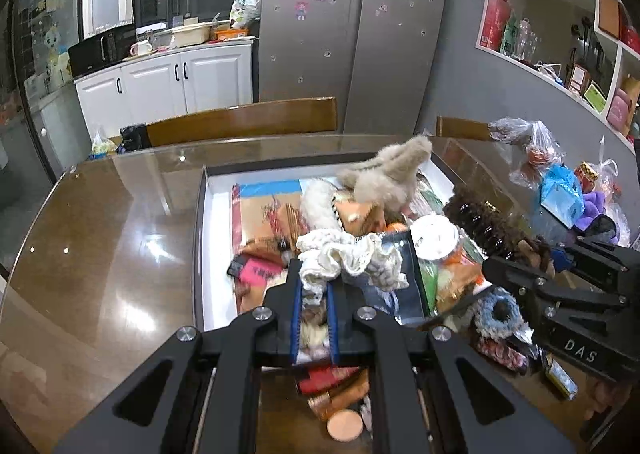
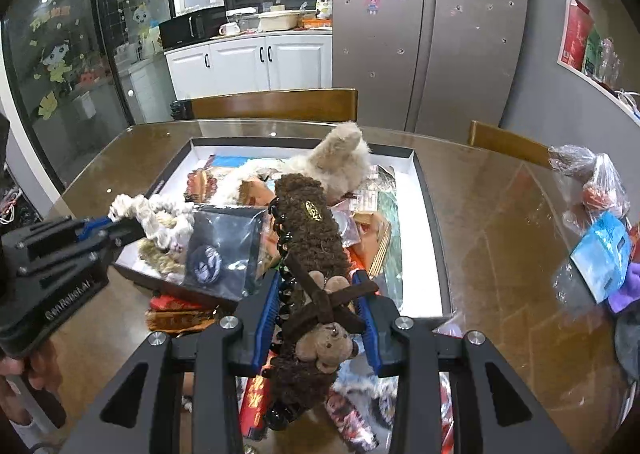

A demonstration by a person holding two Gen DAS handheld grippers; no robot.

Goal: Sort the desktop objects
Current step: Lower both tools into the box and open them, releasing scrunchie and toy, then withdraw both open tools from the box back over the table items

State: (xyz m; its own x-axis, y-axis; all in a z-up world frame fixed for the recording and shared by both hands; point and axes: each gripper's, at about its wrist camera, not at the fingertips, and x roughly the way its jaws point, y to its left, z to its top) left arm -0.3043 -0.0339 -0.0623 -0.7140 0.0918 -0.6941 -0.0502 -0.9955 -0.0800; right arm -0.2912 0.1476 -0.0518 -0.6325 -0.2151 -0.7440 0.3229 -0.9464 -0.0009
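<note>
Left jaws (image 1: 314, 290) pinch a white scrunchie (image 1: 344, 256) above the box's (image 1: 202, 238) near edge. Right jaws (image 2: 316, 306) clamp a brown hair clip (image 2: 310, 242), its long axis pointing away toward the fridge (image 2: 432, 25), over the box's near end. Risk: the clip's dangling bear (image 2: 326, 346) and straps could snag the heaped clutter; the limp scrunchie may slip.

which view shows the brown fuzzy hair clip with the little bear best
The right wrist view: the brown hair clip fills the centre, held in the right gripper, with its bear and gold tag plain. The left wrist view shows it only sidelong at the right edge, bear hidden.
</note>
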